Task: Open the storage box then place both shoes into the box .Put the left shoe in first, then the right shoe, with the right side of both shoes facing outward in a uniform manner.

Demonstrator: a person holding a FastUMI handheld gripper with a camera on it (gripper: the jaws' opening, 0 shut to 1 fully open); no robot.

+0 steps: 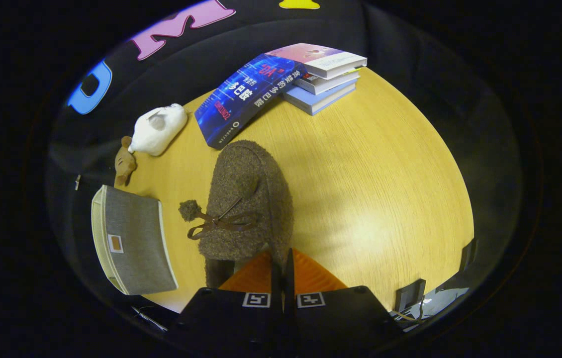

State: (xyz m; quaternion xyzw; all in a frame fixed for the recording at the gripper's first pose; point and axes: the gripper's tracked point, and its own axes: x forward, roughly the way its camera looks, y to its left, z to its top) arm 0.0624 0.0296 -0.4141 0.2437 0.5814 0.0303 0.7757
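The brown fleece shoe (bow and pompom at its 9 o'clock side) hangs over the wooden table, its near rim hidden behind the orange fingers. The gripper is pinched on that rim. The grey storage box stands at 9 o'clock, partly cut off; books lie at 12.

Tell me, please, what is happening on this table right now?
A hand-held gripper has its orange fingers closed together on the rear edge of a fuzzy brown shoe, which appears lifted above the wooden table. The grey storage box sits off to one side of the shoe. Beyond the shoe lie a stack of books, a white plush toy and a small brown toy.
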